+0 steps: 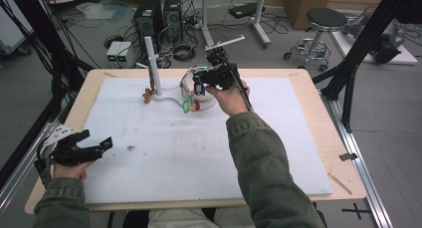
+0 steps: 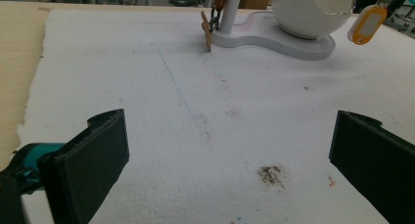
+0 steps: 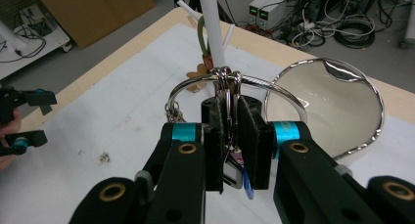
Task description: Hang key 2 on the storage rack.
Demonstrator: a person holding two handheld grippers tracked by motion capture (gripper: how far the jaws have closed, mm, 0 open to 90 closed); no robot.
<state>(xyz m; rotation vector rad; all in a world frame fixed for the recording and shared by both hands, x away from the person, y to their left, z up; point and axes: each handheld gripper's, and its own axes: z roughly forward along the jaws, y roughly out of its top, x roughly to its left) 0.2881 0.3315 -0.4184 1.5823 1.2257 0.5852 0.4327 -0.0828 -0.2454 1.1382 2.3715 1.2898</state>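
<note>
Pinching the keyring [image 3: 230, 87], the right gripper [image 3: 231, 131] hangs at the stand's [image 1: 153, 63] three o'clock; left gripper [image 1: 94, 144] spread, farther.

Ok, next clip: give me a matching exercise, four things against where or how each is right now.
Things:
1. left gripper
2. right gripper
3. bowl
4. yellow tag

States:
A. shut on key rings
B. dangling in the air
C. open over the white mat
D. sitting on the white stand

Pairs: 1-C, 2-A, 3-D, 4-B
</note>
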